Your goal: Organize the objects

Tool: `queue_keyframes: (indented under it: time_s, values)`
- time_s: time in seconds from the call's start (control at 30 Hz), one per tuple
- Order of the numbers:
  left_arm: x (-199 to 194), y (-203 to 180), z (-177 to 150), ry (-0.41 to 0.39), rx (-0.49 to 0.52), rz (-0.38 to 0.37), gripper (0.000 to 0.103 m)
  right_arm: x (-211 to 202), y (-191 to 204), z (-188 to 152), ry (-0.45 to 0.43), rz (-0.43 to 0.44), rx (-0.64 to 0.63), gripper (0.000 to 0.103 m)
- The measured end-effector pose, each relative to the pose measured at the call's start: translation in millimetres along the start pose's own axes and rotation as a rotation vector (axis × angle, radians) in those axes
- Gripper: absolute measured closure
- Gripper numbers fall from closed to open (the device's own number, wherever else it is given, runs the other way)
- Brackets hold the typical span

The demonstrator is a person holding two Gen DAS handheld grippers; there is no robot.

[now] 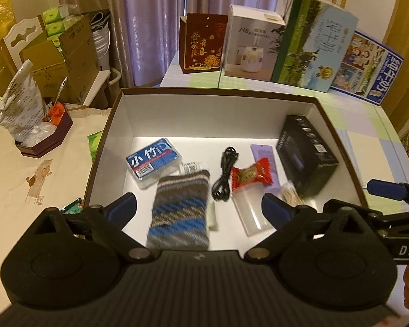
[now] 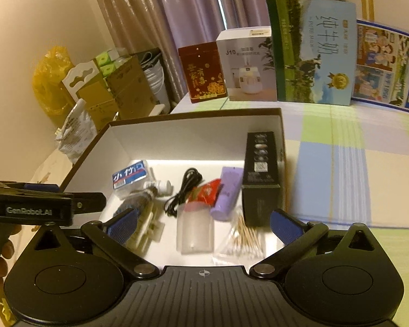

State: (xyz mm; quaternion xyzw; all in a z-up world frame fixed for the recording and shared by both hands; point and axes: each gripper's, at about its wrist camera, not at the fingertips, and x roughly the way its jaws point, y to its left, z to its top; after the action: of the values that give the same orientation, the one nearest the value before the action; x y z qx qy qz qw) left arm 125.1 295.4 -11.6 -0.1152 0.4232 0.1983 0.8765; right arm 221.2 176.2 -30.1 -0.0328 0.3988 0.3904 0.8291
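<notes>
While both claws hang over the near edge of the open box (image 1: 114, 114), tilted down toward its white floor, neither grips anything: the left claw (image 1: 197, 207) has its blue pads spread wide with nothing pressed between them, and the right claw (image 2: 201, 222) stands just as wide and empty. No earlier view is given to compare. Directly under the left claw, between its fingers, lies a striped knitted pouch (image 1: 180, 207), with a clear plastic case (image 1: 249, 209) beside its right finger and a bundle of cotton swabs (image 1: 290, 193) just past that fingertip. The right claw, seen from its own camera, sits above the same clear case and the swabs (image 2: 245, 234), and the left claw's black body crosses its view at the left, a person's fingers (image 2: 2, 256) visible beneath it. A little farther ahead of the left claw rest a coiled black cable (image 1: 225, 175), a red candy wrapper (image 1: 252, 177) and a purple tube (image 2: 229, 190) lying under that wrapper. Farther left sits a blue-labelled floss box (image 1: 152, 160); to the right a black carton (image 1: 305, 158) stands near the box's right wall. Beyond the box, at the far side of the checked table (image 2: 354, 169), a row of upright cartons stands: a dark red box (image 1: 201, 43), a white humidifier box (image 1: 250, 43) and two milk cartons (image 1: 313, 43), in front of purple curtains (image 1: 155, 13).
</notes>
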Motion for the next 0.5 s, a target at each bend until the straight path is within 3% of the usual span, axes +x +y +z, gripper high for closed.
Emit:
queue_keyframes:
  time_s: [0.5]
  values:
    - [-64,-62,-54,-0.067,0.062,0.0,0.001,-80,-30,-45,-0.002,-0.02,0.013,0.002]
